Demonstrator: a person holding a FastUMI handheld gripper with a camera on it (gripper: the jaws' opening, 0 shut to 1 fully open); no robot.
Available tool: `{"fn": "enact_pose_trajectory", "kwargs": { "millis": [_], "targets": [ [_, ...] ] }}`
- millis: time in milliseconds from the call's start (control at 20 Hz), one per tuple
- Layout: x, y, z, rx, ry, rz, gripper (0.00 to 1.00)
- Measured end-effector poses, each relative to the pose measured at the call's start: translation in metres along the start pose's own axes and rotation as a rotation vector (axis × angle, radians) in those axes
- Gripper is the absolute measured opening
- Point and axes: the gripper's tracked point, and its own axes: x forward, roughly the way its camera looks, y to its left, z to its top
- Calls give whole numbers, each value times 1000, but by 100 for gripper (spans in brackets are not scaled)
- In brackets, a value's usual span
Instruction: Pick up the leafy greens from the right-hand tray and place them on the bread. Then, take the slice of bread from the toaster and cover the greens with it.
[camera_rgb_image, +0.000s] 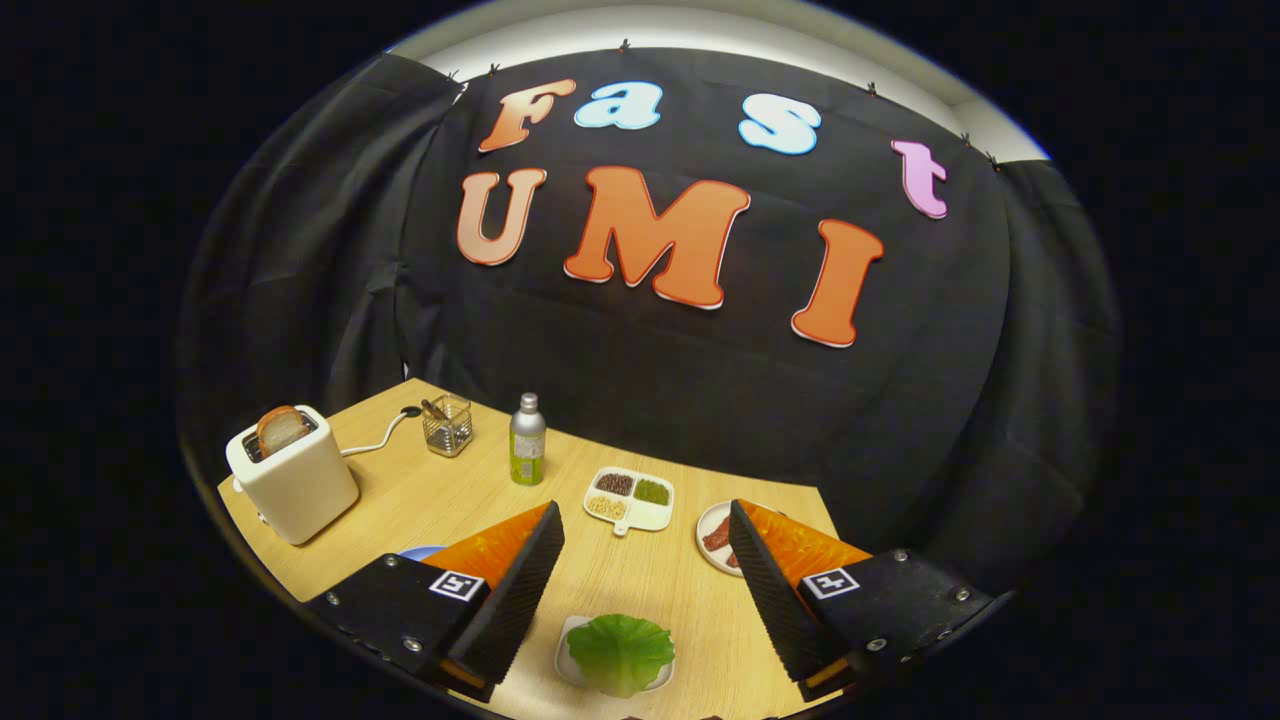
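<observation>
The gripper (645, 590) hangs above a light wooden table (450, 500) with its two ribbed black fingers (515, 590) spread wide and nothing between their pads. The leafy greens (621, 652) lie on a small white tray (566, 662) low between the fingers, nearer their bases than their tips, touching neither. Well beyond the left finger stands a white toaster (293, 478) with a slice of bread (282, 429) sticking up from its slot. Ahead of the fingertips sits a white divided dish (630, 500) of seeds, with a green bottle (527, 440) and a wire holder (447, 424) farther off. A plate (708, 530) with reddish strips peeks from behind the right finger.
</observation>
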Motion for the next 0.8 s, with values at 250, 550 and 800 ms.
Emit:
{"fn": "enact_pose_trajectory", "kwargs": {
  "millis": [250,550,800],
  "targets": [
    [16,8,-56,-4,195,58,99],
    [23,17,-127,3,437,140,98],
    [35,25,-174,31,580,195,98]
  ]
}}
